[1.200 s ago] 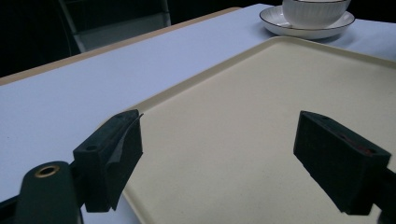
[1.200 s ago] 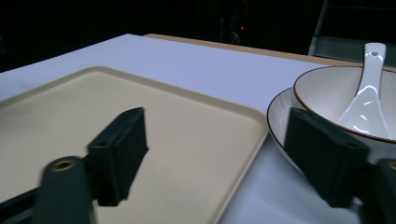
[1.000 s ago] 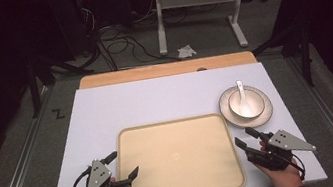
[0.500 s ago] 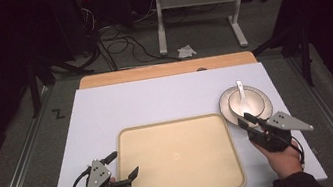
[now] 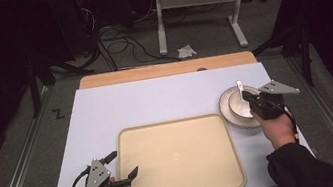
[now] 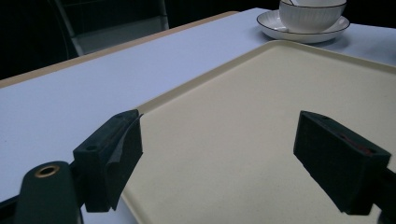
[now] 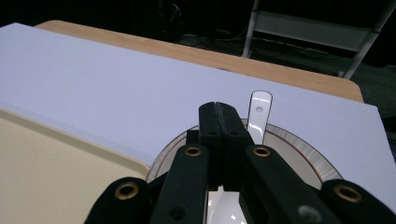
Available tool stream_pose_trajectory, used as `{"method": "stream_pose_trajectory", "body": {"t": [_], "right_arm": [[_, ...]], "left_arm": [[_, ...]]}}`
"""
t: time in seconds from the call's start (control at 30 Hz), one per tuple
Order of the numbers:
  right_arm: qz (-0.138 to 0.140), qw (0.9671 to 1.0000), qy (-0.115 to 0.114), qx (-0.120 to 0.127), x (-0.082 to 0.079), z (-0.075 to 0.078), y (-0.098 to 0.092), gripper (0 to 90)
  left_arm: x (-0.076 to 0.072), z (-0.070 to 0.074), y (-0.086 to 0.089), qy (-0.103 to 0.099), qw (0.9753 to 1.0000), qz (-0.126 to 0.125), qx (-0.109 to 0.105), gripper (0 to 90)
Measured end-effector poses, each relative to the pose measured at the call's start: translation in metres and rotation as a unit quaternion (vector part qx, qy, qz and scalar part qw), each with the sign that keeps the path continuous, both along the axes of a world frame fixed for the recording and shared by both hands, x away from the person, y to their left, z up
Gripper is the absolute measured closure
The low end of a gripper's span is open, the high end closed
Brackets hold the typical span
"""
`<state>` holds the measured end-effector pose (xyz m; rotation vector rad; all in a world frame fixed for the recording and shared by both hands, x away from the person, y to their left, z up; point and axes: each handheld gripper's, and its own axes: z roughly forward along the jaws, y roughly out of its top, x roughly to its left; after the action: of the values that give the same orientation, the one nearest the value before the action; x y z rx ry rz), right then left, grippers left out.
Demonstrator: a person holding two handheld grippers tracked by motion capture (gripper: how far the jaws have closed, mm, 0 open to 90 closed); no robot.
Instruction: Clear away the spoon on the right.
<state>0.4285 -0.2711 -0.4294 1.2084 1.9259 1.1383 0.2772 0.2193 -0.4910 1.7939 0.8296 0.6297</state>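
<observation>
Two grippers: my left gripper (image 5: 124,165) jaws wide at tray (image 5: 183,182) corner; right gripper (image 7: 218,122) jaws closed above bowl (image 5: 238,105) on plate (image 5: 225,109), right of tray. Risk: I push spoon (image 7: 259,114), bowl tips.

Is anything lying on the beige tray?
No, the beige tray is bare in the high view, and the bowl sits on its saucer beside it.

A single black mark shaped like the letter Z stands on the grey floor (image 5: 21,147), left of the table (image 5: 155,100).
</observation>
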Motion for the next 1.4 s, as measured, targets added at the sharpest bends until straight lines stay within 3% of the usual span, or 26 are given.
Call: {"method": "stream_pose_trajectory", "body": {"t": [0.1,0.37,0.53,0.73,1.0,1.4], "right_arm": [[-0.004,0.9998,0.013,-0.017,0.015,0.000,0.002,90.0],[-0.017,0.9981,0.048,-0.035,0.052,-0.003,0.004,90.0],[-0.017,0.9969,0.062,-0.045,0.063,-0.005,0.008,90.0],[-0.022,0.9934,0.079,-0.080,0.077,-0.008,0.015,90.0],[-0.053,0.9908,0.093,-0.082,0.078,-0.007,-0.008,90.0],[-0.078,0.9894,0.097,-0.076,0.056,-0.004,-0.047,90.0]], "left_arm": [[0.000,0.000,0.000,-0.001,1.0000,0.000,-0.001,15.9],[0.001,0.000,0.001,0.000,1.0000,0.000,-0.002,15.9],[0.001,0.000,0.001,0.000,1.0000,-0.001,-0.001,15.9],[0.001,0.000,0.002,0.001,1.0000,-0.002,-0.001,15.9],[0.002,0.000,0.001,0.003,1.0000,-0.007,-0.001,15.9],[0.001,0.000,-0.001,0.005,0.9999,-0.016,-0.001,15.9]]}}
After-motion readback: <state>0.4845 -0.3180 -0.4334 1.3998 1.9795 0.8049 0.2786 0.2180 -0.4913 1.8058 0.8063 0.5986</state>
